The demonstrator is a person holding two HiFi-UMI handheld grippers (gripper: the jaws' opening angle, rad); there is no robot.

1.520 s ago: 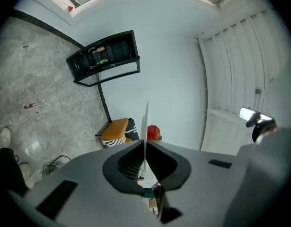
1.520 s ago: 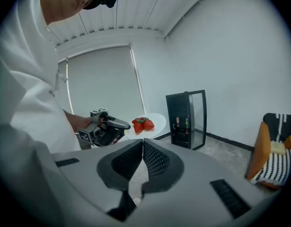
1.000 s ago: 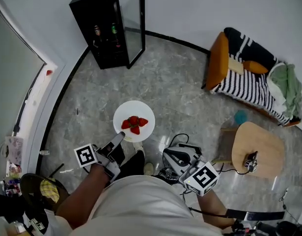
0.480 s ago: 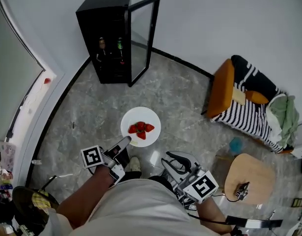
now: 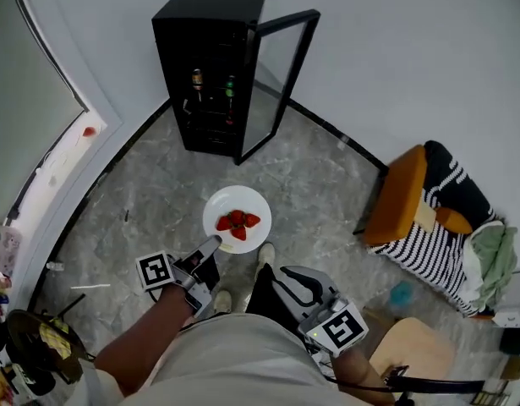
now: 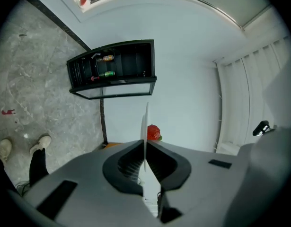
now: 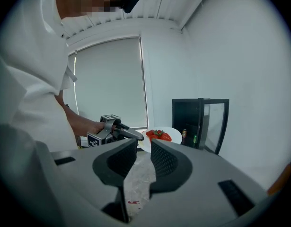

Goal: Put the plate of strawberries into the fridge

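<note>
A white plate (image 5: 237, 218) with several red strawberries (image 5: 237, 221) hangs level above the grey floor, in front of the black fridge (image 5: 210, 62). The fridge's glass door (image 5: 281, 83) stands open to the right. My left gripper (image 5: 210, 245) is shut on the plate's near rim. In the left gripper view the plate (image 6: 145, 119) shows edge-on between the jaws, with one strawberry (image 6: 154, 132) behind it. My right gripper (image 5: 287, 279) hangs low beside the person's body. Its jaws stand slightly apart, with nothing between them (image 7: 144, 148).
Two bottles (image 5: 213, 85) stand on a fridge shelf. An orange chair with a striped throw (image 5: 429, 218) is at the right, a round wooden table (image 5: 412, 353) at the lower right. The person's shoes (image 5: 265, 252) are under the plate. A curved wall base (image 5: 65, 176) runs along the left.
The person has stepped toward the fridge, which now shows nearer and more centred. The chair and table have slid to the right. The plate stays held in the left gripper.
</note>
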